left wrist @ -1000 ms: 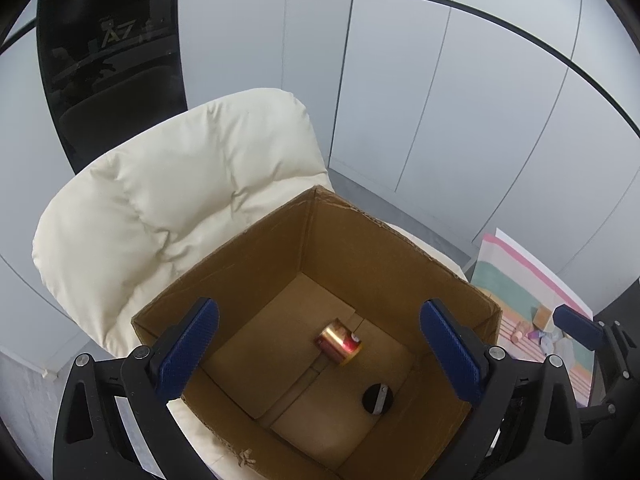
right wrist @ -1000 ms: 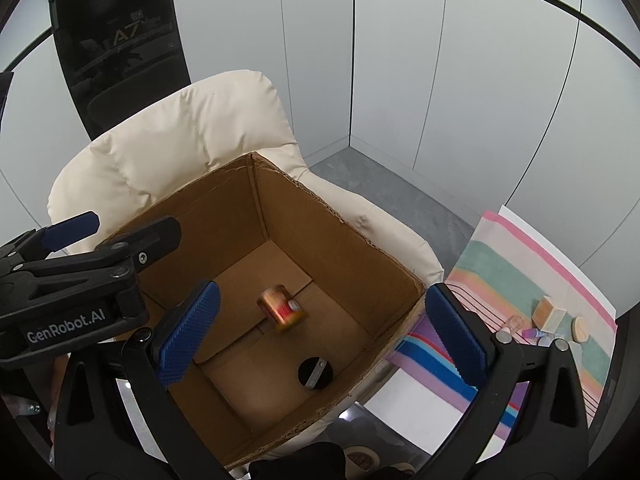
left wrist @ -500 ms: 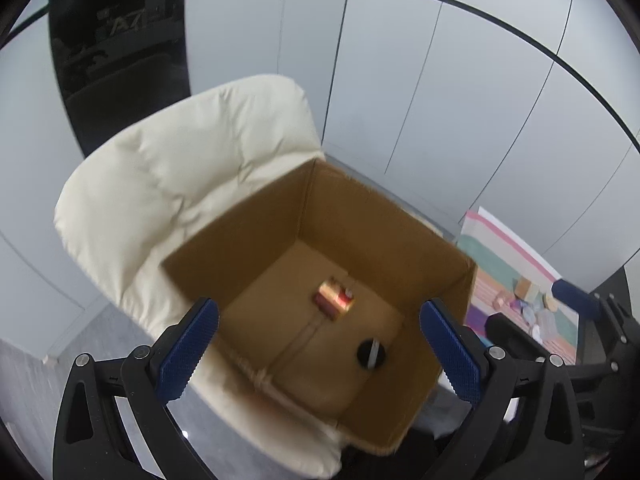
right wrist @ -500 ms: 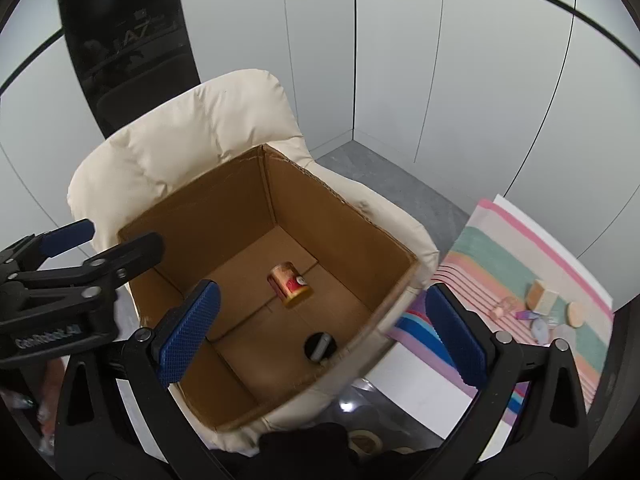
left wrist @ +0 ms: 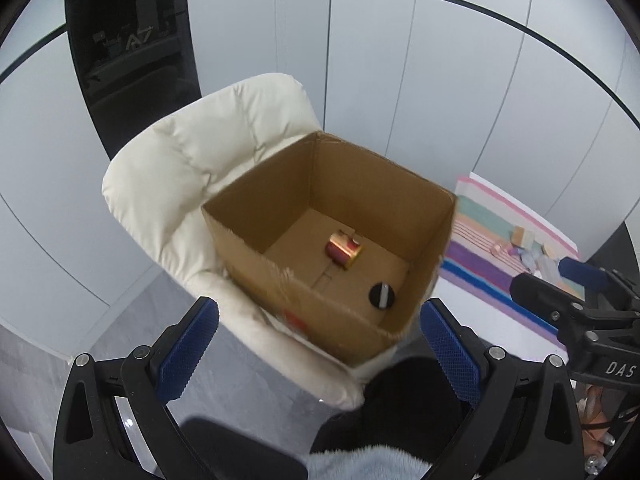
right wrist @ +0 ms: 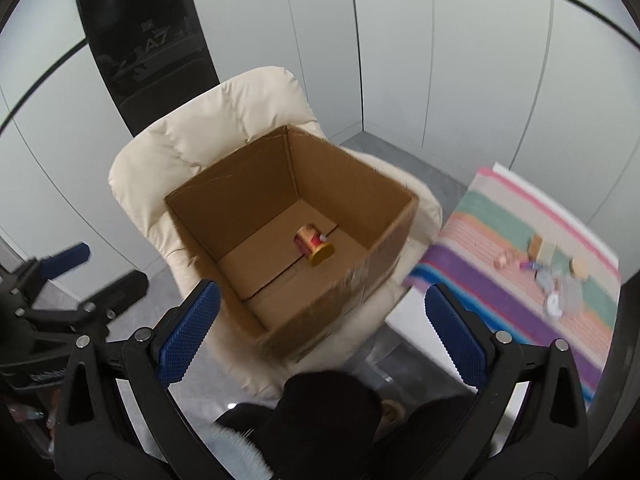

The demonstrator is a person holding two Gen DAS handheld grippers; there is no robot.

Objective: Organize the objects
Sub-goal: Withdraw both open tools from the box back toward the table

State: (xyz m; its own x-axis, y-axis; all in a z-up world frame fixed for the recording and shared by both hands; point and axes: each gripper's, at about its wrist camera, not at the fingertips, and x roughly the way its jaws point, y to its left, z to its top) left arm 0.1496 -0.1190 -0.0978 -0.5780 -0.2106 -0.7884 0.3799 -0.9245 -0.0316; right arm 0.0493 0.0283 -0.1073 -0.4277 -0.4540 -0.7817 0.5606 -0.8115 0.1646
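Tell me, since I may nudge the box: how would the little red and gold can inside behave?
The can lies on its side on the cardboard box floor, so it would probably roll. It looks small, likely light, and its smooth round wall might slip between flat pads.

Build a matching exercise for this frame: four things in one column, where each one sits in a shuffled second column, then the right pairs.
Things
1. red and gold cylindrical can
2. open brown cardboard box
3. small wooden blocks
4. small black round disc

Places
A. on the seat of the cream padded chair
B. lying on its side on the box floor, near the middle
C. on the striped multicolour cloth
D. on the box floor, near a corner

Pairs: 1-B, 2-A, 3-C, 4-D
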